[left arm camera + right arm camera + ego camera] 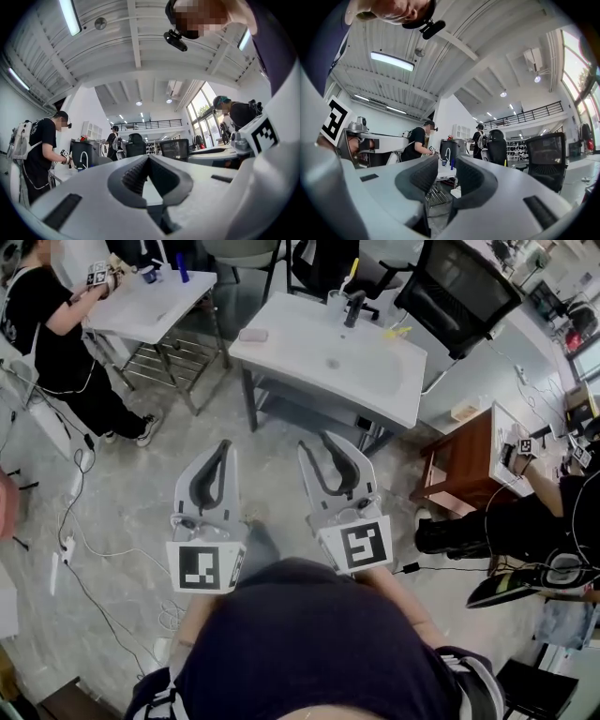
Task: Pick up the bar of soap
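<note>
As I look down in the head view, my left gripper [221, 448] and right gripper [315, 441] hover over the floor, well short of the sink [281, 357]. The bar of soap [253, 335] lies on the sink's left rim. In the left gripper view, the jaws meet at the tips, empty. In the right gripper view, the jaws stand apart with nothing between them.

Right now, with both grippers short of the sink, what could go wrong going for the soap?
1. The soap bar lies close to the sink's left rim; a sideways nudge may knock it to the floor.
2. The left gripper is shut, the right gripper open and empty; lead with the right.
3. Loose cables cross the floor on the left: trip risk.
</note>
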`<move>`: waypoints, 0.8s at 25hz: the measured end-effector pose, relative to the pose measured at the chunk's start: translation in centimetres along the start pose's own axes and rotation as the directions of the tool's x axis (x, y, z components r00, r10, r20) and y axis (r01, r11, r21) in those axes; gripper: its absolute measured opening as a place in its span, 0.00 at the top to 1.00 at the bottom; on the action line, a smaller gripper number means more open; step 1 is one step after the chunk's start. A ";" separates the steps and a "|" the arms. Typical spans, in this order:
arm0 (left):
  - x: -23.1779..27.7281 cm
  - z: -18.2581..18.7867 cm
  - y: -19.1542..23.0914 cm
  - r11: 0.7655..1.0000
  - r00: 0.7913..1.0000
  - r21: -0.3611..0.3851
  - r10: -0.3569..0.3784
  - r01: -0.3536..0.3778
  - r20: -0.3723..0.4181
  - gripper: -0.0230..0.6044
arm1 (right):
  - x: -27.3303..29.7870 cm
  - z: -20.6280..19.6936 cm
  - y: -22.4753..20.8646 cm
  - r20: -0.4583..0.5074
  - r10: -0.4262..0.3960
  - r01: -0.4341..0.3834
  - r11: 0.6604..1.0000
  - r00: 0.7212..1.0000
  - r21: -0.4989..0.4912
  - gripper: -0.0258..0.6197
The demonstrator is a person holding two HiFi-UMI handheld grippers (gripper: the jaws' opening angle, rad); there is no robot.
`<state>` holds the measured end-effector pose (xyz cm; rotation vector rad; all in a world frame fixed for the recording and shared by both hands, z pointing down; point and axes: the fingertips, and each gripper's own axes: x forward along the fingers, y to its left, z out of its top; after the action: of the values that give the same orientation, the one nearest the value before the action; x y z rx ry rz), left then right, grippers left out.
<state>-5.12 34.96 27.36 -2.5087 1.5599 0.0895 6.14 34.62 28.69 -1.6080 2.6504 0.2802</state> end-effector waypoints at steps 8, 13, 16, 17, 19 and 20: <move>7.5 -1.7 7.2 1.000 1.000 -0.013 -0.020 0.020 -0.019 0.97 | 10.2 -0.4 -1.2 0.011 -0.003 0.003 1.000 1.000 0.004 0.72; 11.2 -2.9 11.1 0.999 0.999 -0.008 -0.049 0.049 -0.017 0.97 | 15.2 -1.5 -2.4 0.002 -0.045 0.045 0.999 0.999 0.015 0.71; 12.9 -3.7 13.0 0.997 0.997 -0.009 -0.074 0.074 -0.025 0.97 | 17.5 -1.7 -2.7 0.001 -0.070 0.070 0.997 0.998 0.010 0.71; 13.3 -3.9 13.5 0.997 0.996 -0.010 -0.081 0.081 -0.027 0.97 | 18.1 -1.9 -2.8 -0.001 -0.079 0.079 0.997 0.997 0.009 0.71; 14.2 -4.2 14.3 0.996 0.996 -0.011 -0.093 0.092 -0.019 0.97 | 18.8 -2.2 -3.1 -0.009 -0.095 0.096 0.995 0.995 0.010 0.70; 14.5 -4.3 14.4 0.995 0.995 -0.012 -0.099 0.099 -0.013 0.97 | 19.0 -2.4 -3.2 -0.013 -0.103 0.104 0.995 0.995 0.011 0.70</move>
<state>-11.77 15.15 27.64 -2.5957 1.4415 0.0682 0.30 16.12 28.37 -1.7419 2.5613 0.2521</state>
